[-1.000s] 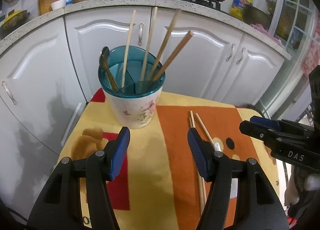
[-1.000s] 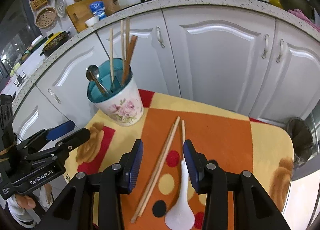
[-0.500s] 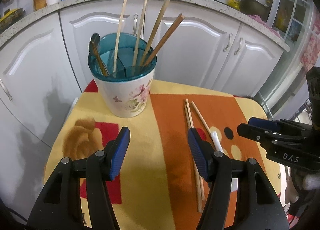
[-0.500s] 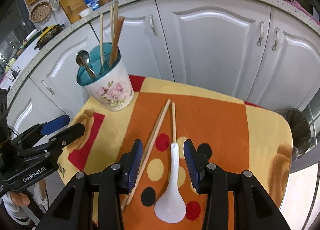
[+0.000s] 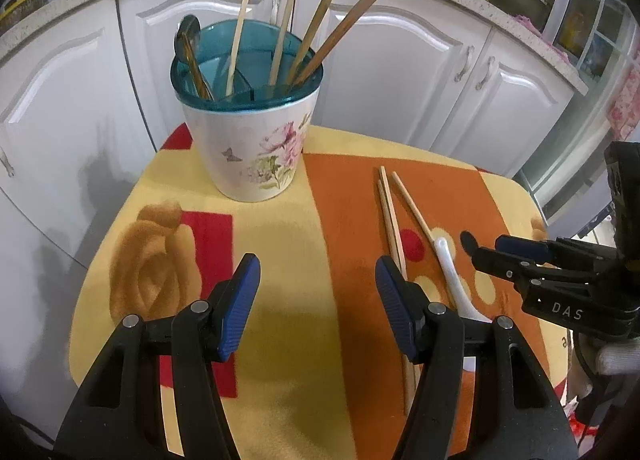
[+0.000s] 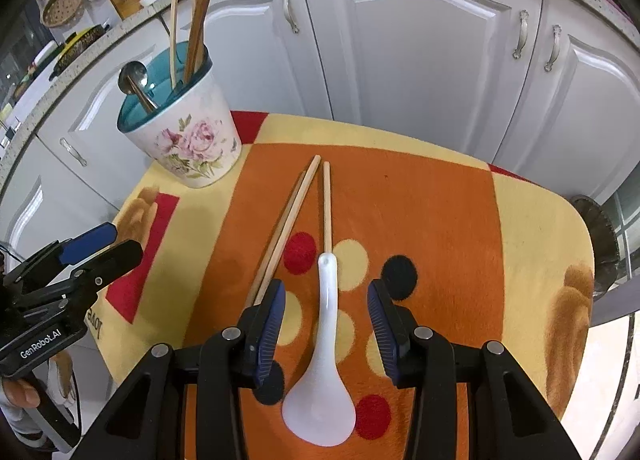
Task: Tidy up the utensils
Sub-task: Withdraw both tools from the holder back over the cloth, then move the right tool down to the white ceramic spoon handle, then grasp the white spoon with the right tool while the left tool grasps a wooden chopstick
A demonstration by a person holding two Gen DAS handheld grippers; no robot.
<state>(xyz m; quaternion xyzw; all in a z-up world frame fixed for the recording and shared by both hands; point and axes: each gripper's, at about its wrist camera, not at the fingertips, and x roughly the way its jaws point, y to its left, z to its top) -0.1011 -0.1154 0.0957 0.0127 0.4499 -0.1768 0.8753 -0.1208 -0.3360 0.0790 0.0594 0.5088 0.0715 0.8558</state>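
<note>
Spoon (image 6: 326, 360) between open right gripper (image 6: 326, 314) pads, untouched

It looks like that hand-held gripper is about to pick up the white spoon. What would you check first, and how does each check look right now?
1. White spoon handle lies between the right hand-held gripper jaws: ok.
2. Jaws open, not touching the spoon: ok.
3. Loose chopsticks beside the handle stay outside the jaws: cannot tell, the nearest pair passes close to the left pad.
4. Left hand-held gripper empty, away from the spoon: ok.
5. Utensil holder upright: ok.
6. Free compartment for the spoon: cannot tell.
</note>
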